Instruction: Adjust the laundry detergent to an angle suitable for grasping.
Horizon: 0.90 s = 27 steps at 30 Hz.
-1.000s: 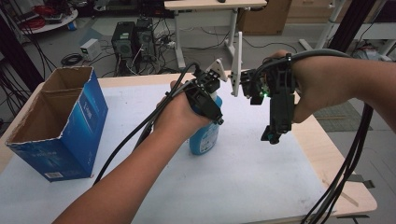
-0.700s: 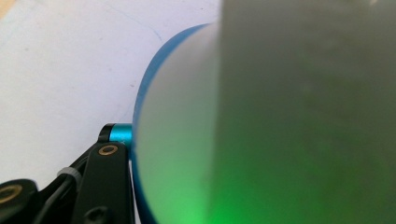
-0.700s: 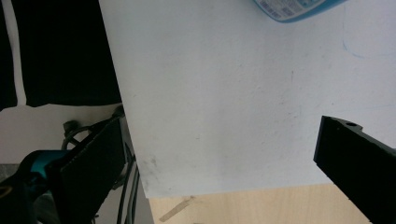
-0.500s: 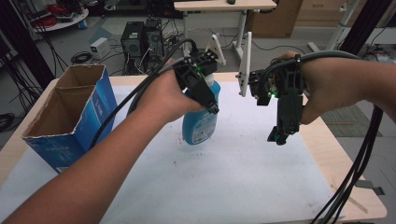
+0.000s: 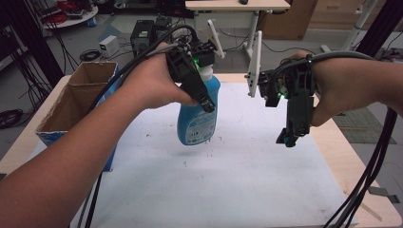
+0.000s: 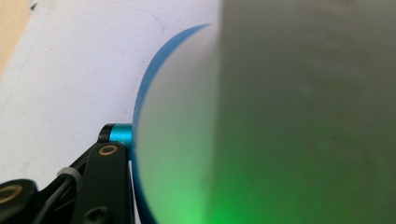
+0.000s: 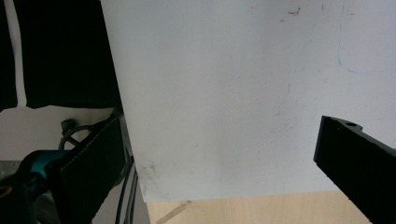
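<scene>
A blue bottle [image 5: 197,118] with a white label hangs tilted above the white sheet [image 5: 237,180], clear of it. My left gripper [image 5: 202,92] is shut on its upper part, just under the white cap. Close up in the left gripper view, the bottle [image 6: 187,140] is a blurred blue-edged shape pressed against my one visible black jaw. My right gripper [image 5: 290,135] points down over the right side of the sheet. Its jaws [image 7: 224,158] stand wide apart with nothing between them, and only the sheet lies below.
An open cardboard box [image 5: 71,104] with blue sides stands at the table's left edge. The bare wooden table top [image 5: 351,156] shows to the right of the sheet. Black cables trail from both grippers. Computers and desks stand on the floor beyond the table.
My left gripper has lifted the blue bottle off the sheet and carried it upward. The right gripper has stayed about where it was, still open.
</scene>
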Motion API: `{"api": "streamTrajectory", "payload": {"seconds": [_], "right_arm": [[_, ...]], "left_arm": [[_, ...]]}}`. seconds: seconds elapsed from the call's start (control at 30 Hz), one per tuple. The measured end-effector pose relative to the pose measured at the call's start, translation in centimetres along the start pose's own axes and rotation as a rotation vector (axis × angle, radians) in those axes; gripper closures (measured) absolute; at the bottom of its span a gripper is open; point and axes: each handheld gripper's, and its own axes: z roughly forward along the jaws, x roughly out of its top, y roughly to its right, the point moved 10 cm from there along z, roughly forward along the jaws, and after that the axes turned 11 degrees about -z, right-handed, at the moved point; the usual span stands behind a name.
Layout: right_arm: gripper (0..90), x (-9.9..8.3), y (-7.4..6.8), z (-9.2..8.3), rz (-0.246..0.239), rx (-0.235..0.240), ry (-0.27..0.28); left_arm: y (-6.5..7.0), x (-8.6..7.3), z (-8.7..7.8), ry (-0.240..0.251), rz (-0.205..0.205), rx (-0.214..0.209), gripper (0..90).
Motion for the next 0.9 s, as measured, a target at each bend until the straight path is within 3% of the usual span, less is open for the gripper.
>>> {"api": "streamTrajectory", "payload": {"seconds": [0.13, 0.4, 0.47, 0.57, 0.67, 0.77, 0.9], "right_arm": [[1.4, 0.1, -0.2, 0.0, 0.005, 0.002, -0.005], [1.4, 0.1, -0.4, 0.0, 0.000, 0.003, -0.011], [1.4, 0.2, -0.3, 0.0, -0.006, 0.002, -0.011], [1.4, 0.4, -0.3, 0.0, -0.015, -0.002, -0.005], [1.4, 0.7, -0.4, 0.0, -0.015, -0.002, -0.001], [1.4, 0.9, -0.3, 0.1, -0.019, 0.000, -0.005], [1.4, 1.1, -0.2, 0.3, -0.025, 0.003, -0.011]], "left_arm": [[0.4, -0.8, 0.1, -0.020, 0.050, -0.034, 44.0], [0.8, -3.1, 0.9, -0.012, 0.134, -0.121, 44.1], [0.9, -3.4, 1.0, -0.016, 0.142, -0.127, 44.0], [0.9, -4.7, 1.4, -0.036, 0.199, -0.124, 44.1], [0.9, -5.1, 1.4, -0.043, 0.206, -0.129, 44.1], [0.7, -6.0, 1.6, -0.037, 0.261, -0.156, 44.1], [0.9, -6.8, 1.7, -0.025, 0.291, -0.200, 44.1]]}}
